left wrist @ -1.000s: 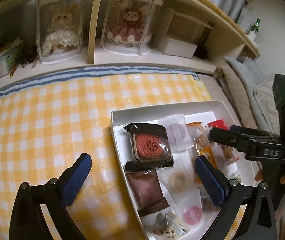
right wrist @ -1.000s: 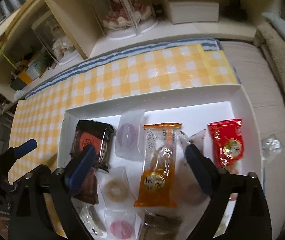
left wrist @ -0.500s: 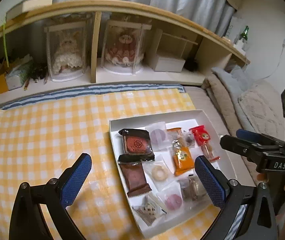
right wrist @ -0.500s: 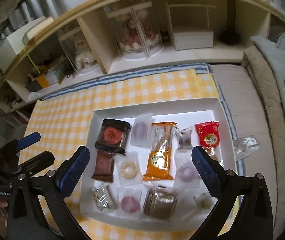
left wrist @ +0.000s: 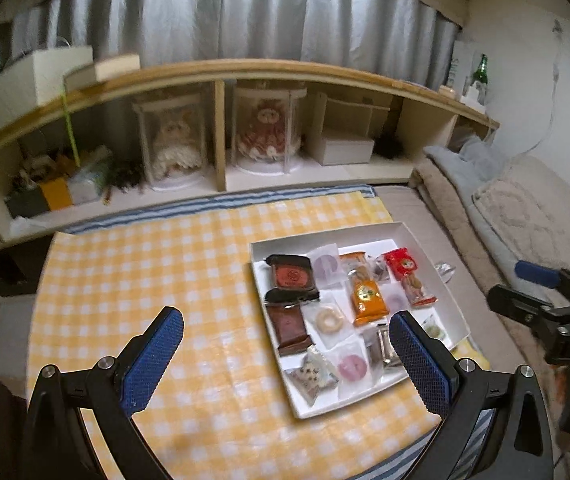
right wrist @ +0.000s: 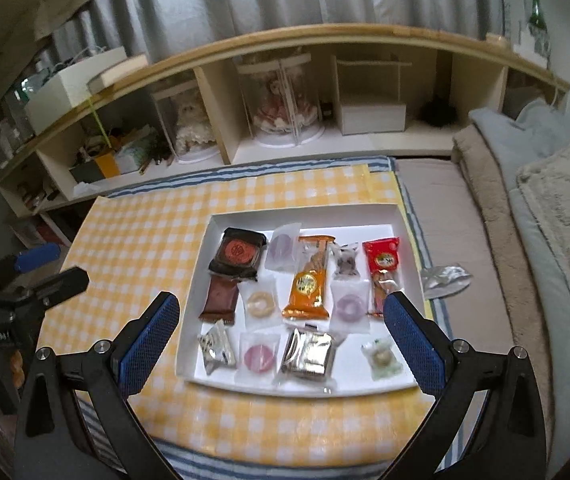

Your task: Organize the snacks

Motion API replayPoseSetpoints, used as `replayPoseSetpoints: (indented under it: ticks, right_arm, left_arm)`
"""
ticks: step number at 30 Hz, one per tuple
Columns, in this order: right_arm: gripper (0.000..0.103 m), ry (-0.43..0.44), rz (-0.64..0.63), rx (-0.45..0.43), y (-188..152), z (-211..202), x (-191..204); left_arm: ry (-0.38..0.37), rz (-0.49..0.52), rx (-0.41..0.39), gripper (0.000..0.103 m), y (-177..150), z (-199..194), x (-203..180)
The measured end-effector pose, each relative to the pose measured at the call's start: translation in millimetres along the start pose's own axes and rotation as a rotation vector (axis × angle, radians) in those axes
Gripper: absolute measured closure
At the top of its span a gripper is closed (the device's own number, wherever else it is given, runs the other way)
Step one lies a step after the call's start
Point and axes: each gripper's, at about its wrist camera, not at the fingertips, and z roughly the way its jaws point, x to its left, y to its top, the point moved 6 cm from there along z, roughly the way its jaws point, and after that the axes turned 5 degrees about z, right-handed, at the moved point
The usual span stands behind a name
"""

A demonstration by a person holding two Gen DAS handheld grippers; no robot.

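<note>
A white tray (right wrist: 309, 210) (left wrist: 429, 248) lies on the yellow checked cloth (right wrist: 157, 232) (left wrist: 157, 264) and holds several wrapped snacks. Among them are a dark mooncake pack (right wrist: 238, 254) (left wrist: 291, 278), an orange packet (right wrist: 309, 282) (left wrist: 367, 296), a red packet (right wrist: 383, 258) (left wrist: 403, 266) and a silver pack (right wrist: 309, 350). My right gripper (right wrist: 281, 342) is open and empty, held high above the tray's near edge. My left gripper (left wrist: 285, 356) is open and empty, above the cloth at the tray's left side. Each gripper shows in the other's view, the right one (left wrist: 541, 292) and the left one (right wrist: 41, 268).
A low wooden shelf (right wrist: 285, 44) runs along the back with two cased dolls (right wrist: 281, 108) (right wrist: 191, 122) and a white box (right wrist: 371, 116). Folded blankets (right wrist: 541, 200) lie to the right. A crumpled clear wrapper (right wrist: 445, 276) lies on the mat right of the tray.
Both grippers have pulled up and back from the tray, so the tray looks smaller and the whole shelf shows. Both stay open and empty.
</note>
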Motion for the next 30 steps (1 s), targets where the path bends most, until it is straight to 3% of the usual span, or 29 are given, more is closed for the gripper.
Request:
replayPoseSetpoints:
  ticks: [8, 14, 19, 30]
  right_arm:
    - [0.000, -0.023, -0.047, -0.063, -36.6, -41.6, 11.7]
    - [0.000, -0.056, -0.057, -0.095, -61.9, -59.9, 12.9]
    - [0.000, -0.077, -0.084, -0.116, -82.6, -68.1, 16.4]
    - [0.000, -0.103, -0.067, -0.168, -105.0, -72.5, 12.1]
  left_arm:
    - [0.082, 0.050, -0.044, 0.000, -51.6, -50.6, -15.5]
    - [0.068, 0.040, -0.047, 0.000, -83.3, -73.3, -22.4]
    - [0.039, 0.017, -0.071, 0.000, -99.2, -82.1, -23.6]
    - [0.065, 0.041, -0.087, 0.000, -121.5, -71.8, -23.3]
